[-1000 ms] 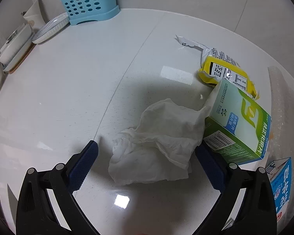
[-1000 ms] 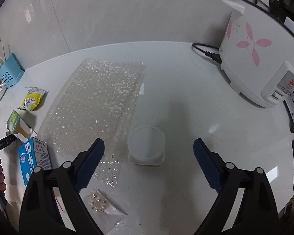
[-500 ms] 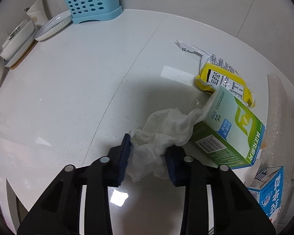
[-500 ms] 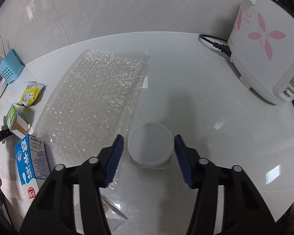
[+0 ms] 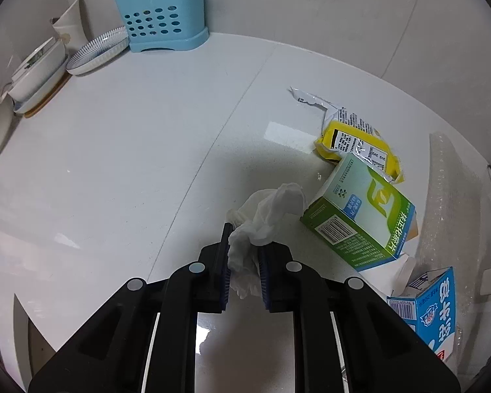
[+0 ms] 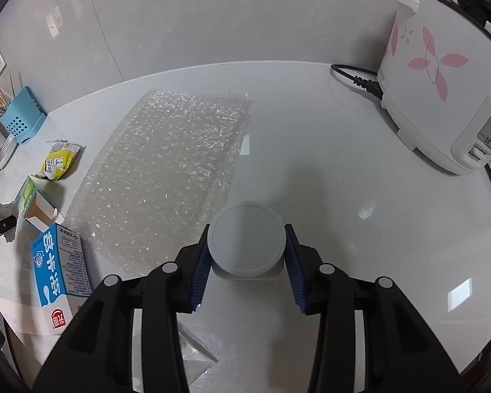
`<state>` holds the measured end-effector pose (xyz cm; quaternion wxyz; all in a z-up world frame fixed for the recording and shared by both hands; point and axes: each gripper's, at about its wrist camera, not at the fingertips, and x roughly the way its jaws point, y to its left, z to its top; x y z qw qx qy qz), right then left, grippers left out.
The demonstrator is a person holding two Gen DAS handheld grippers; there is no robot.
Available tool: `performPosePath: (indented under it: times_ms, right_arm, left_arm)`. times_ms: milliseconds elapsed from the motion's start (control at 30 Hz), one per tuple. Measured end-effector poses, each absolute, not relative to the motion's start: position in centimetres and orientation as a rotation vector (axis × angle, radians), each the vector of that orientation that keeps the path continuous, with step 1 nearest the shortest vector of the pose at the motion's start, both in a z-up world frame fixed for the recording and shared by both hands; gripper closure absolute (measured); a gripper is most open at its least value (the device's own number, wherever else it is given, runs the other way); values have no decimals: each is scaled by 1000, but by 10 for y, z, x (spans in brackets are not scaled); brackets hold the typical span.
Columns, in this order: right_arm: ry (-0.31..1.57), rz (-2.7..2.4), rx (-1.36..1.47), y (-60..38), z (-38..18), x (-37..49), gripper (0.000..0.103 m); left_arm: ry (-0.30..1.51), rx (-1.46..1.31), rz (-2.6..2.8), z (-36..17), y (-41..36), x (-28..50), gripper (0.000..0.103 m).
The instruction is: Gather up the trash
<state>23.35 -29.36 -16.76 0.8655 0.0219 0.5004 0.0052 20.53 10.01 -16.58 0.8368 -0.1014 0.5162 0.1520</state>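
Both grippers have just closed on trash: tissue on the left, tub on the right.

The left gripper [image 5: 244, 262], wide open a second ago, now pinches the crumpled white paper tissue [image 5: 262, 219] between narrow fingers, bunched up and lifting off the glossy white counter [image 5: 131, 150]. The right gripper [image 6: 245, 262] is closing its ribbed blue fingers [image 6: 201, 268] onto the round white plastic lidded tub [image 6: 245, 242], which still sits on the counter. Left lying: a green-and-white cardboard box [image 5: 360, 219], a yellow crinkled foil wrapper [image 5: 353, 140], a blue-and-white carton [image 6: 60, 275] and a clear bubble-wrap sheet [image 6: 173, 170].
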Motion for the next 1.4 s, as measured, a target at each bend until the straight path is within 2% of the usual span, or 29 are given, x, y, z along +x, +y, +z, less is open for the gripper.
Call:
performPosePath:
  times_ms: [700, 1400]
  right_arm:
    - [913, 34, 10, -261, -105, 166, 63]
    - [802, 38, 31, -191, -61, 6, 63]
  left_arm:
    - [1006, -224, 220, -113, 93, 140, 89]
    - [888, -174, 94, -64, 110, -12, 89]
